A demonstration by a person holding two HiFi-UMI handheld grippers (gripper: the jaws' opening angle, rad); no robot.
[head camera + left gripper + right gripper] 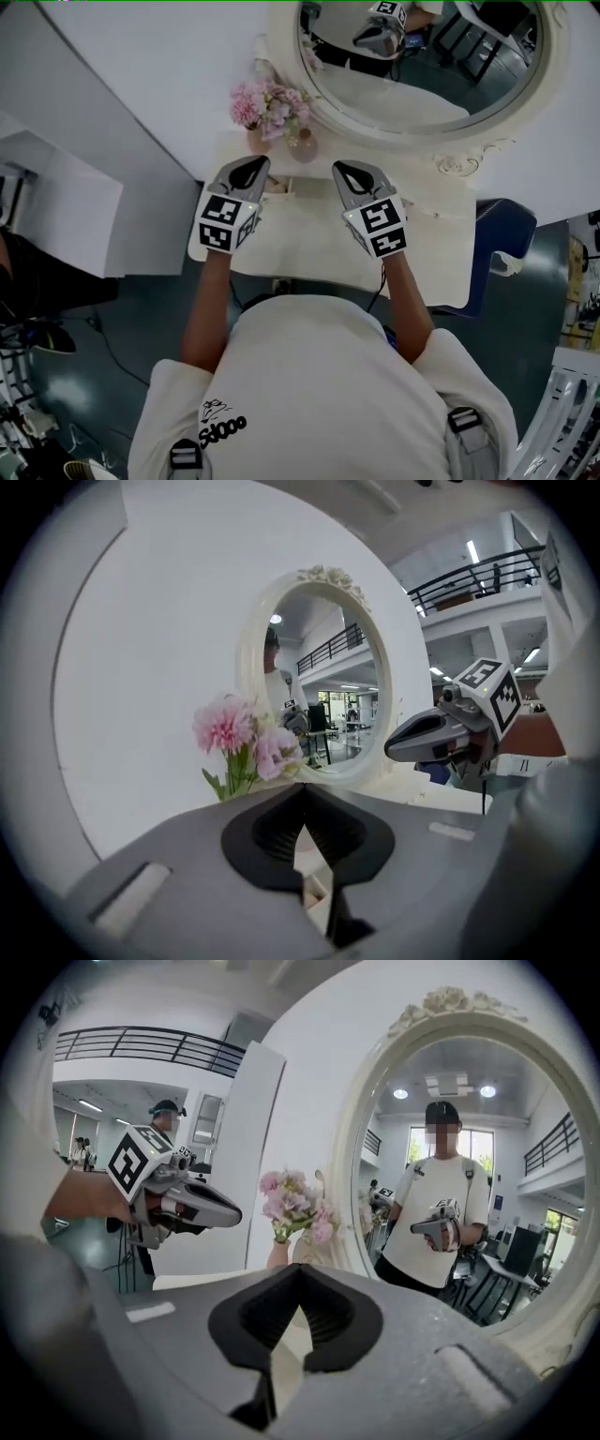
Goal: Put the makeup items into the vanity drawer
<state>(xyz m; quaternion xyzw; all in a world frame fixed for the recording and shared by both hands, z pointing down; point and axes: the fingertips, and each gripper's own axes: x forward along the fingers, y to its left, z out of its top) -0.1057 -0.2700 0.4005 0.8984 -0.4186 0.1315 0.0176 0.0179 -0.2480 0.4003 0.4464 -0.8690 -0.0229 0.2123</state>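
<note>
Both grippers hang side by side above the white vanity table (pixel 436 239), pointing at the mirror. My left gripper (pixel 261 161) is shut with nothing between its pads; in its own view the jaws (pixel 302 789) meet at the tips. My right gripper (pixel 338 167) is also shut and empty, and its jaws (pixel 300 1267) are closed in its own view. Each gripper shows in the other's view: the right gripper (pixel 392 745) and the left gripper (pixel 238 1213). A small pale item (pixel 278 186) lies on the table between them; I cannot tell what it is. No open drawer shows.
A large oval mirror (pixel 560 70) in a white frame stands at the back of the table. Pink flowers (pixel 267 105) in a small vase (pixel 303 146) stand left of it. A blue chair (pixel 503 234) stands off the table's right end. A white cabinet (pixel 56 202) is at left.
</note>
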